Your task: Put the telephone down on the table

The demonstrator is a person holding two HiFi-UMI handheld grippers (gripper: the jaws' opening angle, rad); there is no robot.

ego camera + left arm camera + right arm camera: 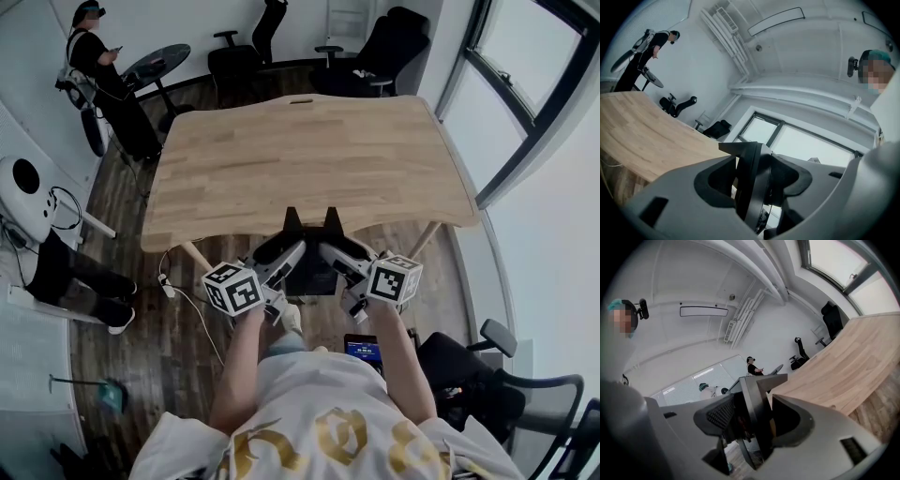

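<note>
A black telephone (pixel 311 272), flat with two pointed corners sticking up, hangs in the air just short of the front edge of the bare wooden table (pixel 309 159). My left gripper (pixel 286 251) clamps its left side and my right gripper (pixel 336 253) its right side. In the left gripper view the telephone (pixel 750 159) stands edge-on between the grey jaws of the left gripper (pixel 754 180), with the table (pixel 642 136) beyond. In the right gripper view the telephone (pixel 757 404) fills the gap of the right gripper (pixel 754 423), the table (pixel 853 366) lying to the right.
A person (pixel 98 66) stands at the back left by a small round table (pixel 155 66). Black office chairs (pixel 394 52) line the far wall and another chair (pixel 497 384) is at my right. A white device (pixel 23 192) and cables lie on the floor at left.
</note>
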